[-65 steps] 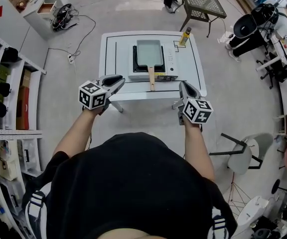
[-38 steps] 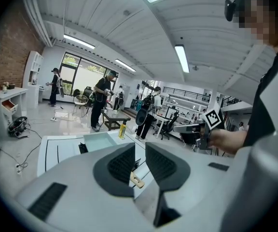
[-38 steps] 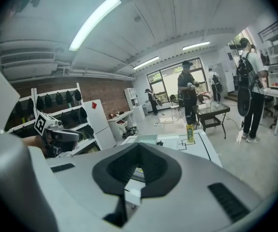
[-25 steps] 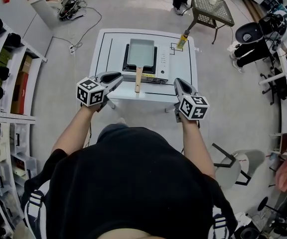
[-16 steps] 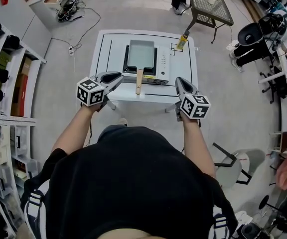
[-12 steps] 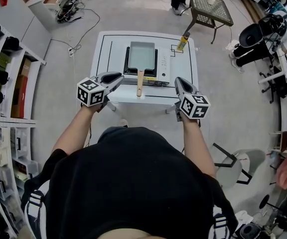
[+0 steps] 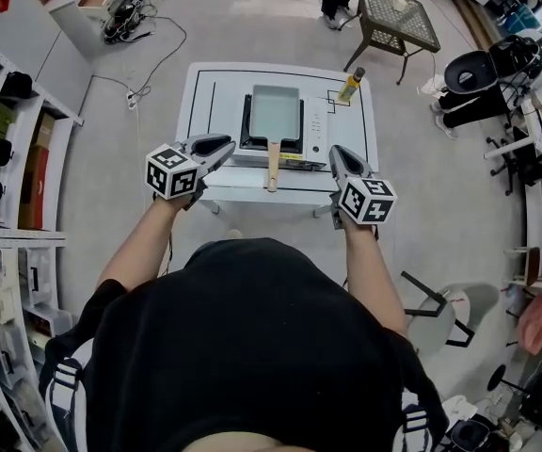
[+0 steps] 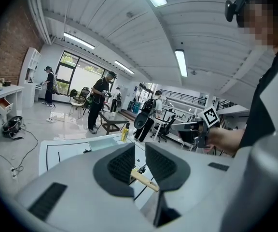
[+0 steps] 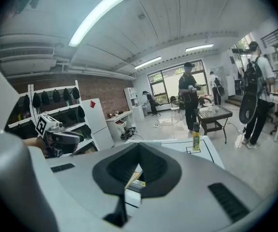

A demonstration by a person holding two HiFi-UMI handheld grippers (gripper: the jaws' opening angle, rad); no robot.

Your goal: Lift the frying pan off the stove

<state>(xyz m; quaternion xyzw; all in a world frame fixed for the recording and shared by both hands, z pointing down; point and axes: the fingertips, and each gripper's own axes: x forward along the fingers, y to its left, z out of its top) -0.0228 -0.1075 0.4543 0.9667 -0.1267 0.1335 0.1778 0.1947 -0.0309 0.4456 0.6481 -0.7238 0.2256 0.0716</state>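
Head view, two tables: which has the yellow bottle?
The white table with the stove; the bottle stands at its far right corner. The dark mesh-top table stands beyond it.

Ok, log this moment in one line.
stage: pre-grasp | left gripper: shut, empty | right gripper: shut, empty | frying pan: on stove

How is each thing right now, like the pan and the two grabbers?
Rectangular grey frying pan, wooden handle: empty, on the stove.
Silver portable stove: on the white table, under the pan.
Yellow bottle: upright on the table.
Left gripper: jaws shut, empty.
Right gripper: jaws shut, empty.
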